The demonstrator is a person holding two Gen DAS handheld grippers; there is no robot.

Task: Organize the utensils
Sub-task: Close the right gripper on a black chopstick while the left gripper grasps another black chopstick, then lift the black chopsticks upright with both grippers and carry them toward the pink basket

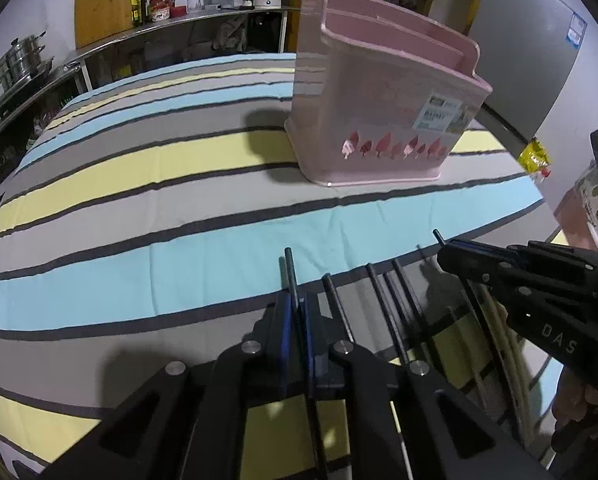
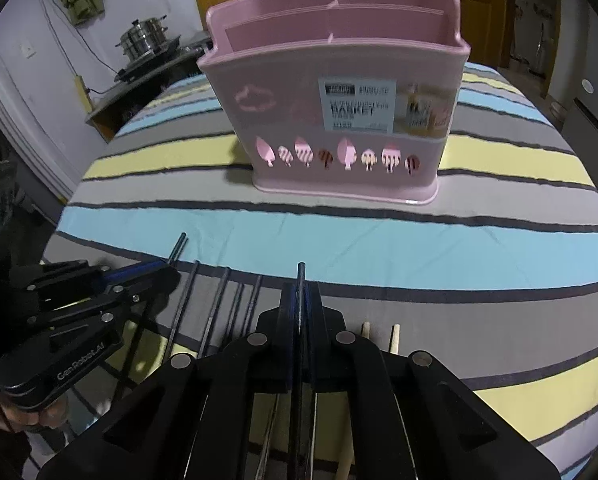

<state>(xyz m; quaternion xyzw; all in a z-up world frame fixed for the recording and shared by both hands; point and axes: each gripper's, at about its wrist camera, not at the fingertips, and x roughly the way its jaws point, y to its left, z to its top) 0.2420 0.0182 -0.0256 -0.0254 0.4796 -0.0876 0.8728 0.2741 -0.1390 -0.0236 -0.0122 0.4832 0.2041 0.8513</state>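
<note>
The left gripper (image 1: 297, 312) is closed tight on one thin black chopstick (image 1: 290, 276); the right gripper (image 2: 300, 304) likewise pinches another black chopstick (image 2: 301, 276).

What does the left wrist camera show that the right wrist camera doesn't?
Only the left wrist view shows the grey fridge and a yellow packet. Only the right wrist view shows two pale wooden chopsticks and the basket's divider. Both show the pink basket on the striped cloth, loose black chopsticks, and the left gripper and right gripper, each shut on a black chopstick.
</note>
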